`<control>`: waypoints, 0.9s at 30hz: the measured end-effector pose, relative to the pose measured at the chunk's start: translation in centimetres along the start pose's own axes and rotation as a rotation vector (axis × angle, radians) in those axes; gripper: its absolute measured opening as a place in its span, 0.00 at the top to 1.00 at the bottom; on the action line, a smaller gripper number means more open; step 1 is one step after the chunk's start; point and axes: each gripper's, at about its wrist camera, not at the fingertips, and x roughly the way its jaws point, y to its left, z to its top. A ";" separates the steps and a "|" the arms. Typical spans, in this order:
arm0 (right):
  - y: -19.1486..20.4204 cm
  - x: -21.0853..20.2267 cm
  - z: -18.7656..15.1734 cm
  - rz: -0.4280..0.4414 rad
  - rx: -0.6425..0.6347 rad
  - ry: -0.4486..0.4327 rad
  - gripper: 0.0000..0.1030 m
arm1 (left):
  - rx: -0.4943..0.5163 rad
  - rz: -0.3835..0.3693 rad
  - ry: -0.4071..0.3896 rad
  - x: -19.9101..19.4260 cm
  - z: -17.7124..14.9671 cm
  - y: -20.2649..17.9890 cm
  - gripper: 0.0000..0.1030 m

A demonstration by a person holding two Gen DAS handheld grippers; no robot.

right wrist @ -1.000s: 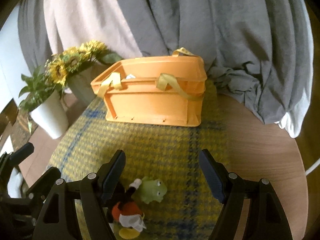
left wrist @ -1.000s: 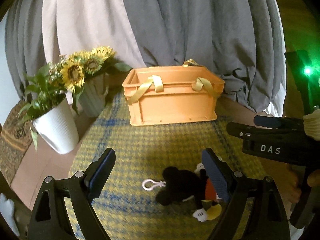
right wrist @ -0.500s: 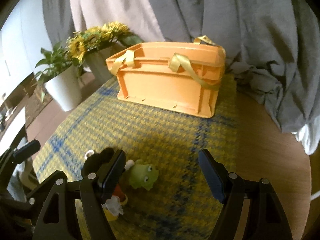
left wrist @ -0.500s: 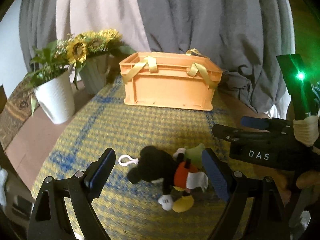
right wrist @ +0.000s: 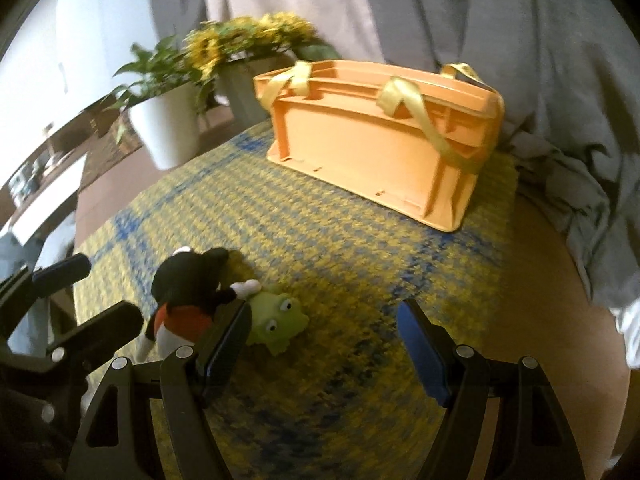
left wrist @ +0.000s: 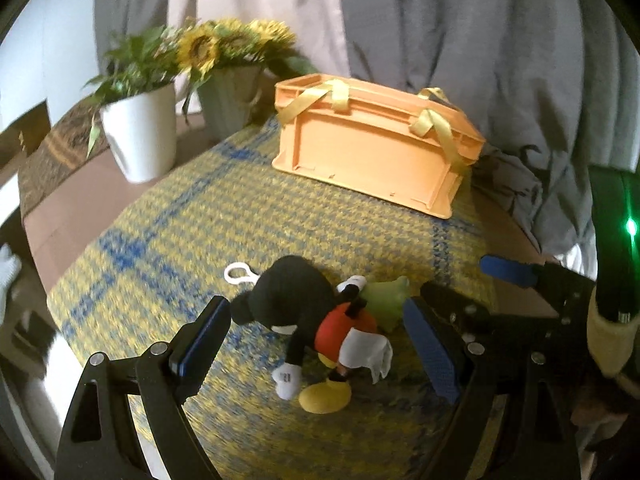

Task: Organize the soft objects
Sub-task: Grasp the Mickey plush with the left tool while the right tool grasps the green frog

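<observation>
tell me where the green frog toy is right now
The frog lies on the checked mat, touching the mouse plush, just ahead of the right gripper.

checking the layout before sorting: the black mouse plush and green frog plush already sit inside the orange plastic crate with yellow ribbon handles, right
Not quite. The black mouse plush and green frog plush lie side by side on the yellow and blue woven mat, in front of the orange plastic crate with yellow ribbon handles, not inside it. Both wrist views show this.

A coarse woven cloth mat [left wrist: 248,216] covers the smooth wooden counter [right wrist: 560,280], bearing a matt plastic crate [left wrist: 372,156] with satin ribbon handles [right wrist: 420,116].
</observation>
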 end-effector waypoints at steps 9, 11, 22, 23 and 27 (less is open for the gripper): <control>0.0 1.8 -1.0 0.098 -0.110 0.015 0.29 | -0.083 0.026 0.046 1.7 -0.1 -0.8 0.14; 0.2 2.5 -1.1 0.111 -0.143 0.017 0.29 | -0.094 0.023 0.063 2.3 -0.1 -0.9 0.14; 0.3 5.3 -1.6 0.207 -0.163 0.023 0.32 | -0.096 0.023 0.155 5.2 -0.7 -0.7 0.19; 0.5 5.5 -1.6 0.218 -0.168 0.026 0.33 | -0.092 0.018 0.161 5.3 -0.8 -0.7 0.19; 0.9 6.2 -1.6 0.234 -0.196 0.021 0.35 | -0.091 0.019 0.188 6.1 -1.1 -0.3 0.27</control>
